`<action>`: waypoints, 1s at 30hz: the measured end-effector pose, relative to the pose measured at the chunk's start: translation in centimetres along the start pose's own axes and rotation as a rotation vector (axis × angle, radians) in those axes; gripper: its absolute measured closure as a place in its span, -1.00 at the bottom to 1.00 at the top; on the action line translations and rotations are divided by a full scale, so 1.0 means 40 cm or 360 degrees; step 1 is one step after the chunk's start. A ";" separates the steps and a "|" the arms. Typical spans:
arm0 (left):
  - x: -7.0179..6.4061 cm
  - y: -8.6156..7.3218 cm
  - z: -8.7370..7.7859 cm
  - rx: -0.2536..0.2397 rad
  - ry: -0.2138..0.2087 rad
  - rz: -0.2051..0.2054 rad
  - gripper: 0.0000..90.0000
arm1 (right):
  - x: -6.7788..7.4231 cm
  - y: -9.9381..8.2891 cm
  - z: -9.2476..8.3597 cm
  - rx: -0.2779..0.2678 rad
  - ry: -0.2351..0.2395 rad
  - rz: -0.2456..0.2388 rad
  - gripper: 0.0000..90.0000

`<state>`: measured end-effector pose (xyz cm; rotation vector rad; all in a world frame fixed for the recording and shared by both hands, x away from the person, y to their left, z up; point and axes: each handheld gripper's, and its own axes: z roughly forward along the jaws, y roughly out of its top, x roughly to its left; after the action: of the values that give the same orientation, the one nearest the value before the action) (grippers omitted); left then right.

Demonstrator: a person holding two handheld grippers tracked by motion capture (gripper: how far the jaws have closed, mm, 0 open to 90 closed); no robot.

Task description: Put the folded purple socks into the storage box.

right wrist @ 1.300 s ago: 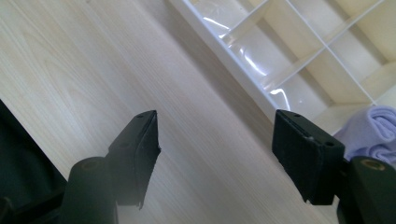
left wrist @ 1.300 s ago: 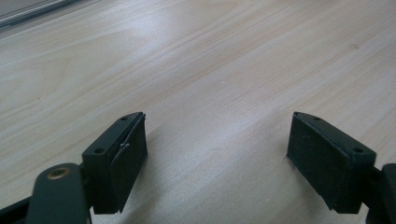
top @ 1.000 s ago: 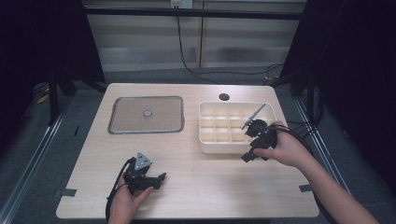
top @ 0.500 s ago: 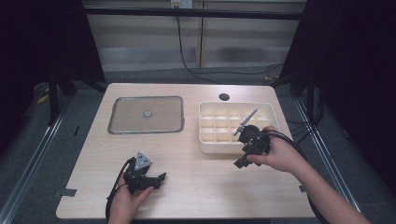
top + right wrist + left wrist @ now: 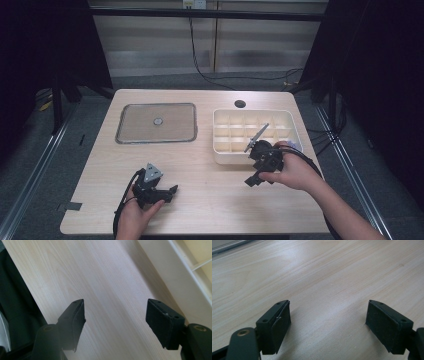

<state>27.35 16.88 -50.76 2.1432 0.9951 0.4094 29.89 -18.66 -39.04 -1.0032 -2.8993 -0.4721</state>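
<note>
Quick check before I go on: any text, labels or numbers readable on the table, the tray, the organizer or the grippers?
None readable: no print shows on the table, the tray, the organizer, the left gripper or the right gripper.

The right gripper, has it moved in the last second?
Yes. The right gripper has pulled back from over the white divided tray toward the person, and now sits over bare table in front of it.
</note>
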 end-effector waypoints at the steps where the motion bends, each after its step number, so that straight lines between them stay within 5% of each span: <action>1: 0.000 0.000 0.000 0.0000 0.0000 0.0000 -0.57 | -0.001 -0.001 0.003 -0.0011 0.0007 -0.0018 -0.30; 30: 0.000 0.000 0.000 0.0002 -0.0001 0.0003 -0.57 | 0.043 0.002 0.076 -0.0056 0.0086 -0.0073 -0.31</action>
<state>27.34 16.88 -50.75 2.1453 0.9934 0.4087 28.76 -16.66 -41.67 -0.9147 -2.8815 -0.5461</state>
